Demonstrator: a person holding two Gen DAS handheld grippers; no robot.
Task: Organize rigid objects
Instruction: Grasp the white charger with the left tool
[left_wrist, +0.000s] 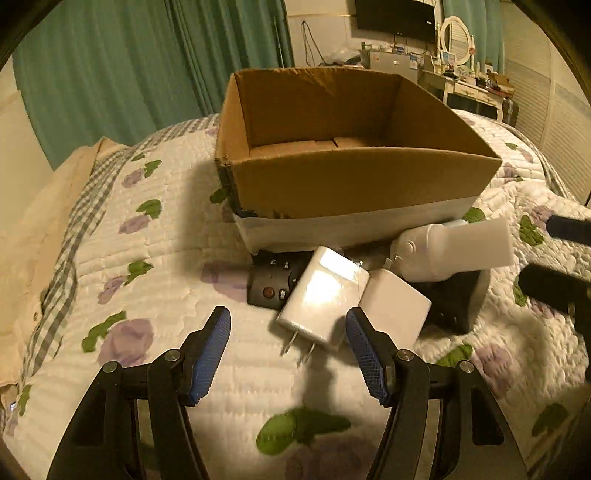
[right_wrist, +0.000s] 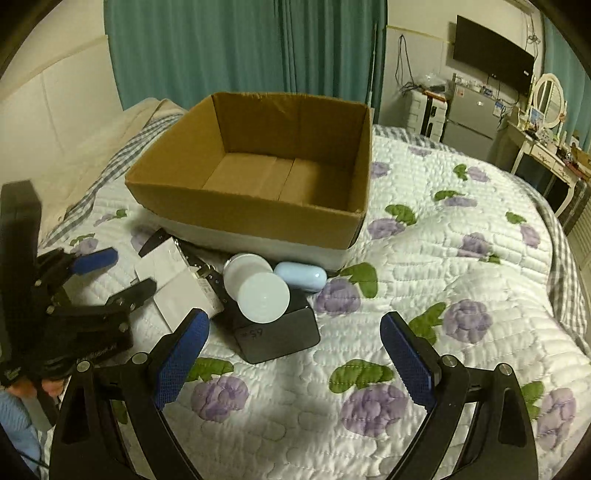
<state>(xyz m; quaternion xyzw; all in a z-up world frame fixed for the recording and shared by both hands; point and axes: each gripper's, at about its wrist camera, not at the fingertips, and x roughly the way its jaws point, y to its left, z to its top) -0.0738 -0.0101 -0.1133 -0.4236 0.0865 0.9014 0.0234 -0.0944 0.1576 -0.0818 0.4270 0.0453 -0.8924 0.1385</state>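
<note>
Teal curtains hang behind a bed with a white quilt printed with purple flowers. Mid-frame sits an open brown cardboard box with nothing in it. Below it lies a cluster — two white plug-in chargers, a black remote, a white plastic bottle resting on a black block, a pale blue case. The left gripper hovers above a charger, jaws apart; the right gripper too stands wide and holds nothing.
</note>
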